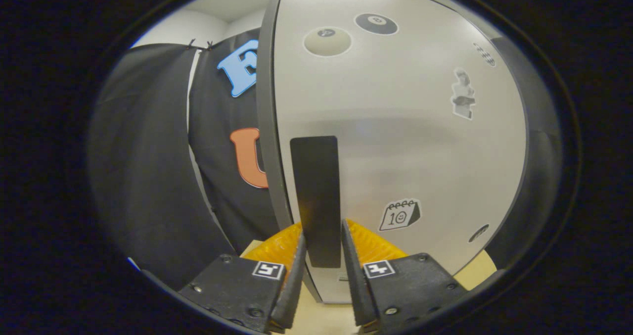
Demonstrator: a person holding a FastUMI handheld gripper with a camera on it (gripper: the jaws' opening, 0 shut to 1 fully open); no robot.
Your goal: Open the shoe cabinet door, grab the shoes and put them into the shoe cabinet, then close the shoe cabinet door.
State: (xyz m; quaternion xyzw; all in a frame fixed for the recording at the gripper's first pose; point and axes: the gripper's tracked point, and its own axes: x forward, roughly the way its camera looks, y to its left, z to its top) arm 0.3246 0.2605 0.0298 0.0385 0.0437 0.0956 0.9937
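Observation:
The shoe cabinet's pale door (395,142) stands right in front of me, with several stickers on it. A black vertical handle (315,176) runs down the door near its left edge. My gripper (322,228) straddles the lower part of this handle. One finger lies against each side of it, so the gripper is shut on the handle. A grey edge (267,127) runs along the door's left side. I cannot tell whether the door is ajar.
The booth's black cloth wall (148,167) hangs to the left of the cabinet. A pale surface (324,317) lies under the fingers at the cabinet's foot. A dark panel (536,176) borders the door on its right.

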